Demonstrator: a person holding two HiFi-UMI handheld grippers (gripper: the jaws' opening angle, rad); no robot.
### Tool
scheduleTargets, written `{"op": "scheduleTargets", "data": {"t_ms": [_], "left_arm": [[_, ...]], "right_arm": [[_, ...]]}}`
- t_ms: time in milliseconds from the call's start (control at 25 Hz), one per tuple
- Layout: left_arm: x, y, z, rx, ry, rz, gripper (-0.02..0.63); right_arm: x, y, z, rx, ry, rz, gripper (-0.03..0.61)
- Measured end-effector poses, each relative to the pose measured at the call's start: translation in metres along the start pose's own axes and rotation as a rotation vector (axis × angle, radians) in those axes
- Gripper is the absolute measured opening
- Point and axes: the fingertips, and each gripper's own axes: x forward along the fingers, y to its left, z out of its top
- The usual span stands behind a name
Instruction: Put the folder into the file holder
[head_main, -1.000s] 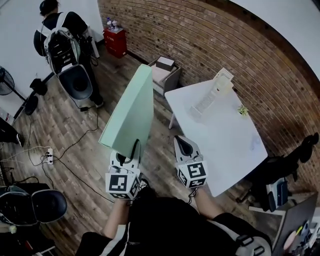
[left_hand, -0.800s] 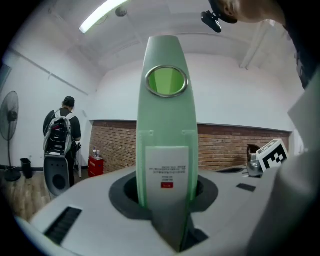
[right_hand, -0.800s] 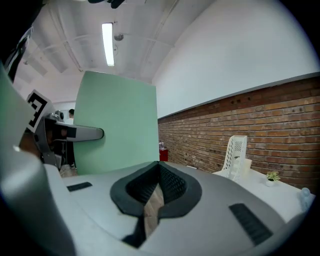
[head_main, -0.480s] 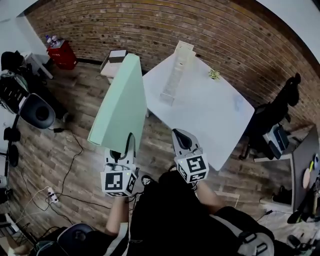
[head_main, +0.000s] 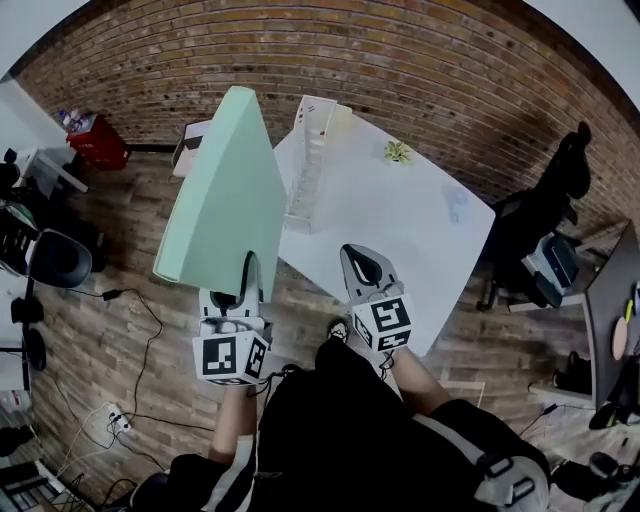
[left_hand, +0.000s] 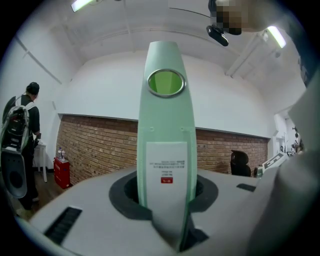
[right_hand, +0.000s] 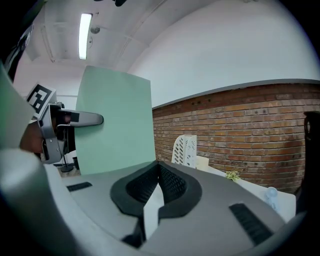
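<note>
Both tongs are closed: my left gripper (head_main: 244, 272) clamps the upright green folder (head_main: 222, 190), my right gripper (head_main: 362, 268) nothing. Ahead, the file holder (head_main: 308, 160) stands on the table (head_main: 430, 235).

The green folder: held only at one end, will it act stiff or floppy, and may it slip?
Probably stiff: the green folder stands straight out of the left gripper without sagging. Reaching far beyond the grip, it may sway. Its smooth cover could slip between the jaws.

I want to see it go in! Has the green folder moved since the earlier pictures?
Yes. The folder has come right, toward the white table. Its far end now sits close beside the file holder, no longer well left of the table.
</note>
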Motion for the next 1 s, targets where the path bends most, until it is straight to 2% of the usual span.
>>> {"op": "scheduleTargets", "data": {"t_ms": [160, 440, 640, 1000], "left_arm": [[0.039, -0.012, 0.011, -0.004, -0.014, 0.007, 0.123], [0.09, -0.029, 0.01, 0.025, -0.062, 0.002, 0.123], [0.116, -0.034, 0.005, 0.081, -0.066, -0.014, 0.123], [0.154, -0.026, -0.014, 0.048, -0.074, -0.066, 0.123]], "right_arm": [[0.013, -0.037, 0.009, 0.014, -0.02, 0.002, 0.008], [0.021, -0.08, 0.003, 0.041, -0.01, -0.007, 0.009], [0.024, -0.095, -0.007, 0.067, 0.011, -0.013, 0.009], [0.04, -0.105, -0.022, 0.081, 0.04, -0.033, 0.009]]}}
